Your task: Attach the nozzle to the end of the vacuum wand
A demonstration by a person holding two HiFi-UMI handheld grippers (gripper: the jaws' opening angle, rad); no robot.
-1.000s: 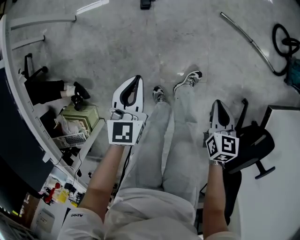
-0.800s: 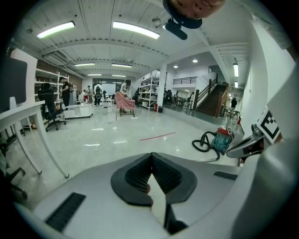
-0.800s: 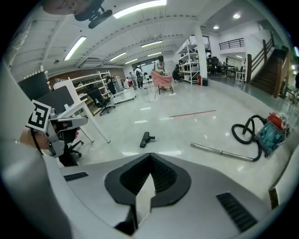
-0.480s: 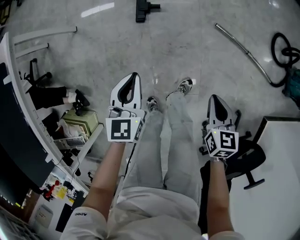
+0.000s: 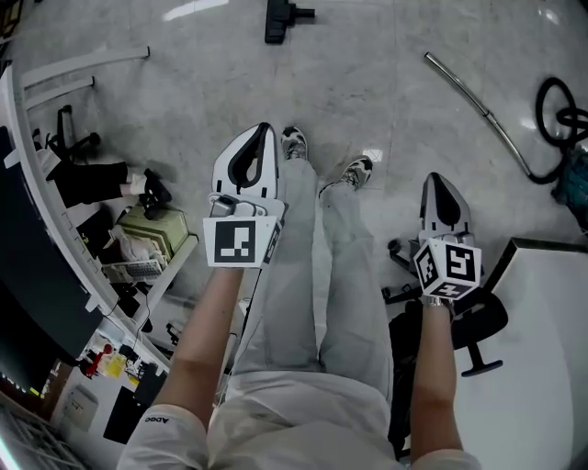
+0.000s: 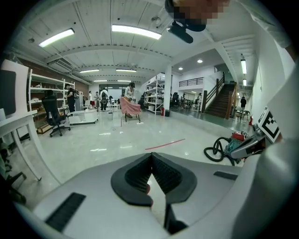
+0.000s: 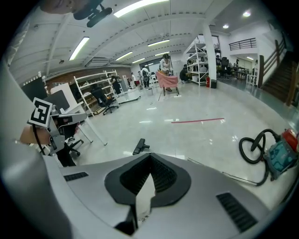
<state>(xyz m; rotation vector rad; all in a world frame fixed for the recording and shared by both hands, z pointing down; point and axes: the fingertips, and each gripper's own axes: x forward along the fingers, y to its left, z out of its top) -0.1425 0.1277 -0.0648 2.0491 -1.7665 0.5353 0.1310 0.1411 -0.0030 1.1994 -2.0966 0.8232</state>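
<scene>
Person w/ 2 grippers, seen from above. Left gripper [image 5: 265, 131] & right gripper [image 5: 441, 178]: jaws closed tight, empty, carried low, prob. since nothing's within reach. Nozzle [image 5: 280, 18] lies on floor [image 5: 367, 83] far ahead. Wand [image 5: 478, 103] lies well apart to its right, by hose [image 5: 559, 99].

You stand on a glossy polished stone floor [image 5: 367, 73]. Wand [image 5: 478, 106]: bright, smooth metal. Nozzle [image 5: 278, 16]: matt black plastic. Left gripper [image 6: 150, 156]: ribbed matt black pads [image 6: 164, 176].
</scene>
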